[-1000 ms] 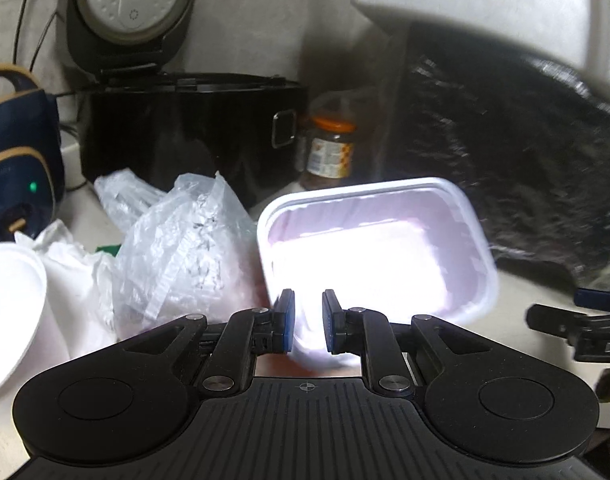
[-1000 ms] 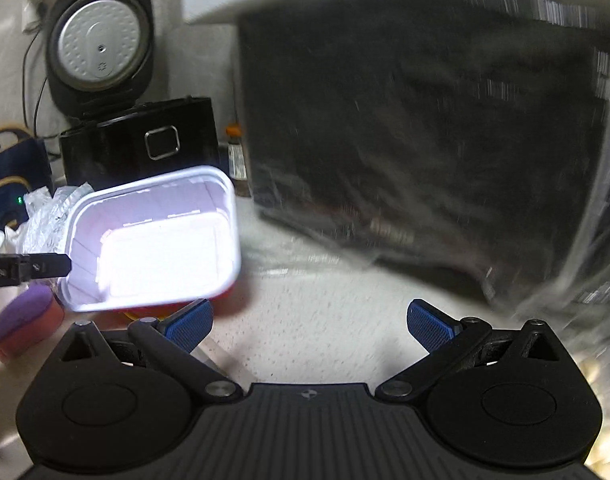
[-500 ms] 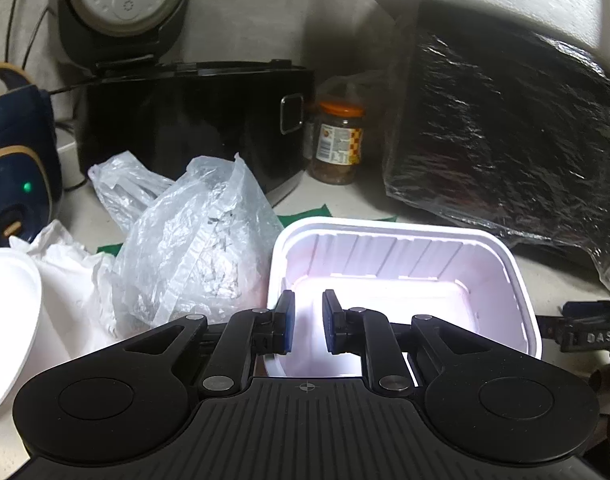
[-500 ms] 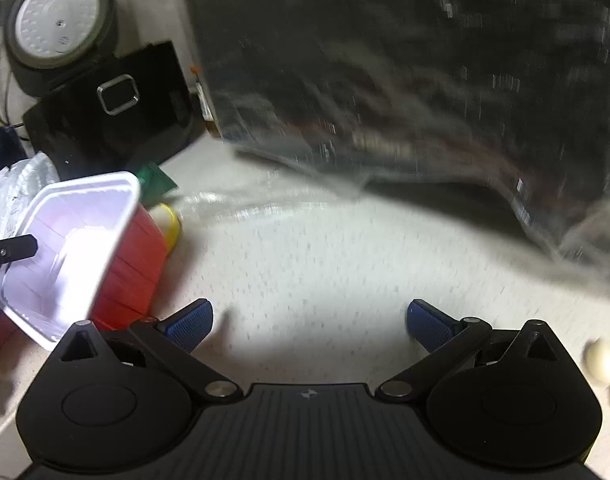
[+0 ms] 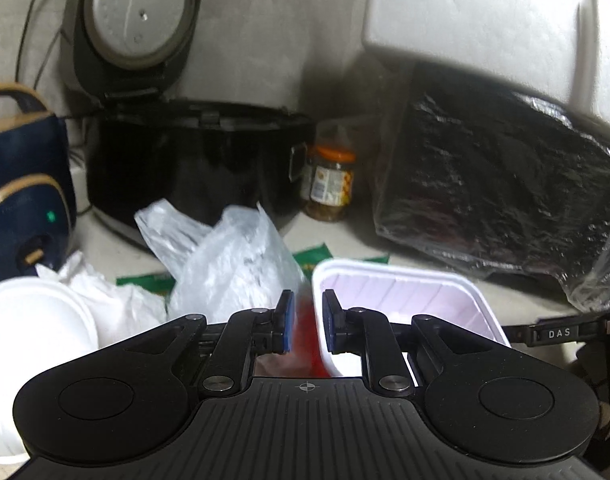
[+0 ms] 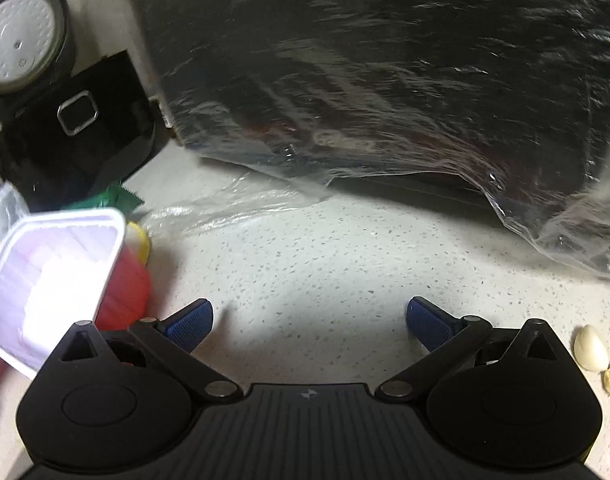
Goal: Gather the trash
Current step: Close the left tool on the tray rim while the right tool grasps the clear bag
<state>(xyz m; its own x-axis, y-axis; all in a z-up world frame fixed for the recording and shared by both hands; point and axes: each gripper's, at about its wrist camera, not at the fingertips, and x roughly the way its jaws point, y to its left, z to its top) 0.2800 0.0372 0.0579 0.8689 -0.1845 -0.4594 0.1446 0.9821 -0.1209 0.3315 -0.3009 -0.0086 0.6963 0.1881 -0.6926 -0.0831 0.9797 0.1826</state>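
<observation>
The left gripper (image 5: 303,326) pinches the side wall of the red tub (image 6: 45,280), which sits on the counter (image 6: 325,264) beside a plastic bag (image 5: 233,264). The right gripper (image 6: 309,322) is spread wide over bare counter

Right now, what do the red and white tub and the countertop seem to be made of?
The tub looks like thin moulded plastic: glossy red ribbed outside, smooth white inside, with a rolled rim. The countertop looks like pale speckled stone or composite, semi-matt; which one I cannot tell.
</observation>
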